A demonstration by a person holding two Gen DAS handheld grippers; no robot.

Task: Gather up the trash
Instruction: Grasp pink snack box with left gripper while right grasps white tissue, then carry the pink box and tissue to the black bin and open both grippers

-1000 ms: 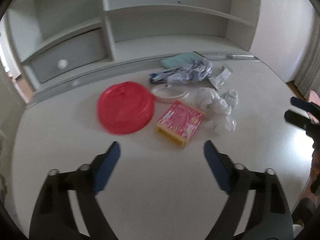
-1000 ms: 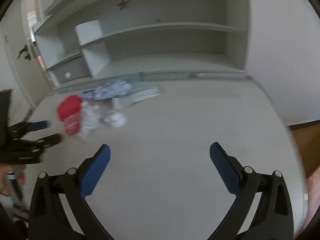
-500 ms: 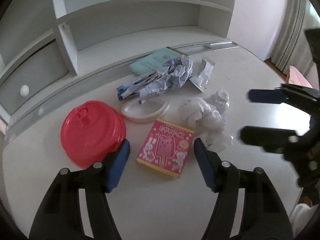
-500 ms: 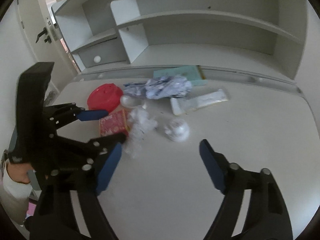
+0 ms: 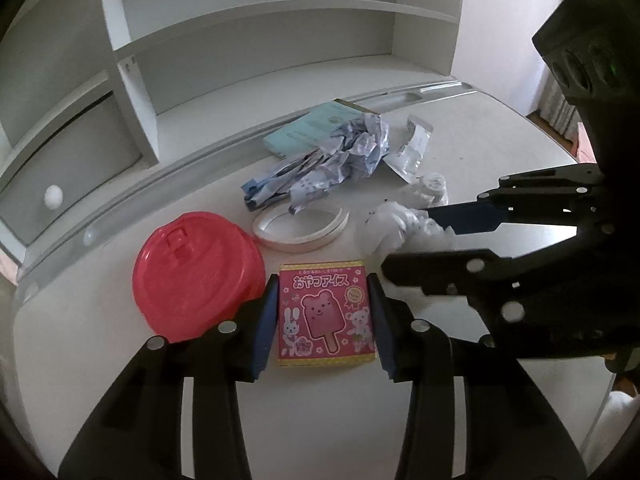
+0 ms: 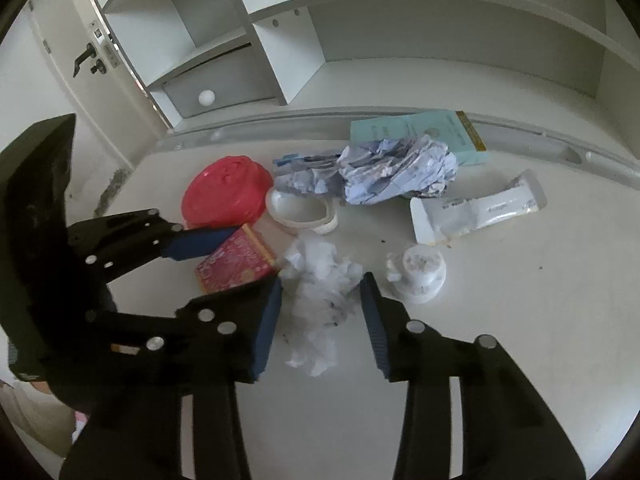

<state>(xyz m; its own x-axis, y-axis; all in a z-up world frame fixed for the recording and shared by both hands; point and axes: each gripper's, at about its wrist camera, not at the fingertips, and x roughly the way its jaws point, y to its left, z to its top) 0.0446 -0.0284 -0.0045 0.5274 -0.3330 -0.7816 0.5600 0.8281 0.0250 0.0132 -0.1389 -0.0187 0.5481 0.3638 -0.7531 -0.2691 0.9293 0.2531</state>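
A pink ice-cream box (image 5: 326, 316) lies flat on the white desk (image 5: 320, 408). My left gripper (image 5: 324, 320) straddles it, jaws closing, and both blue pads sit flush against the box's sides. Just right of the box is a crumpled white tissue (image 6: 320, 300). My right gripper (image 6: 320, 312) stands over the tissue with its jaws closing. The tissue is between the fingers and only its upper edges brush the tips. In the left wrist view the right gripper (image 5: 420, 240) reaches in from the right.
Other litter lies behind: a red lid (image 5: 196, 280), a white tape ring (image 5: 300, 228), crumpled blue-white paper (image 5: 332, 160), a teal booklet (image 5: 308, 128), a clear wrapper (image 6: 476, 208) and a small white cap (image 6: 420, 276). A white shelf unit (image 5: 132, 80) backs the desk.
Both grippers have narrowed from wide open. The left one came forward until the pink box lay between its fingers. The right one swung left across the desk onto the tissue.
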